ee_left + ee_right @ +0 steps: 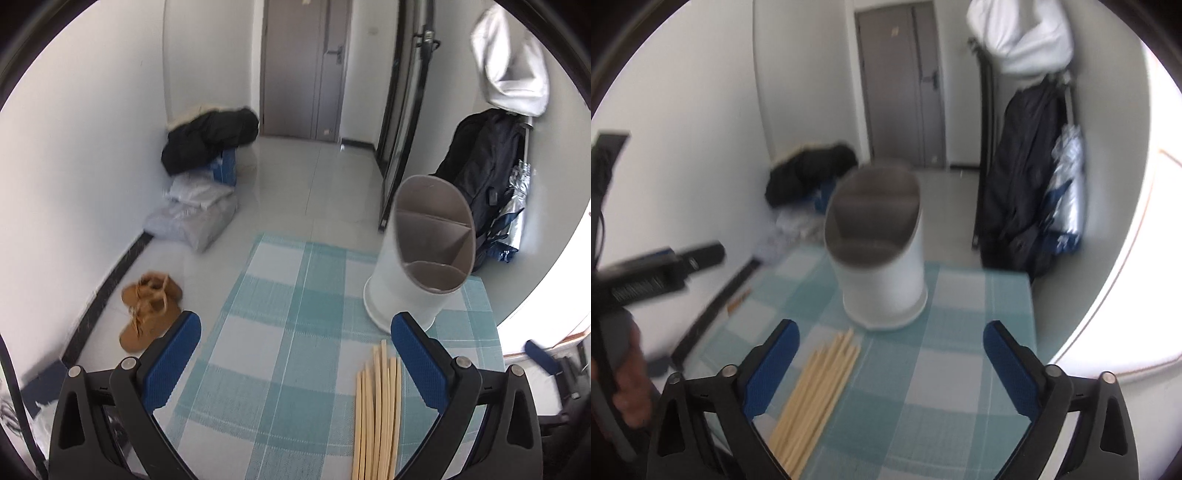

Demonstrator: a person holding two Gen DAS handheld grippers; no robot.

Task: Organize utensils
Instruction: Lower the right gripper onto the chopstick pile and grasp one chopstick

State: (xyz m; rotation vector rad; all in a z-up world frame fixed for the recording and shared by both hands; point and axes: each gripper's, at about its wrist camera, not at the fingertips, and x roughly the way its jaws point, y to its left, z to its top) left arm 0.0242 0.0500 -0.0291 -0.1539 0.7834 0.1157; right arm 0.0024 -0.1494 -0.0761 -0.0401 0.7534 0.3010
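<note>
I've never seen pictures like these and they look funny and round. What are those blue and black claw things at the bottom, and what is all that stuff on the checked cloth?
Those claws are grabbers that a person holds, one in each hand. Each grabber carries a small camera looking out along its two fingers, which bends the picture round. One picture comes from the left gripper, the other from the right gripper. Both are open and hold nothing. On the blue checked tablecloth lies a bundle of wooden chopsticks beside a white utensil holder, which stands upright and has dividers inside. The job is tidying the utensils; the chopsticks are not in the holder yet.
</note>
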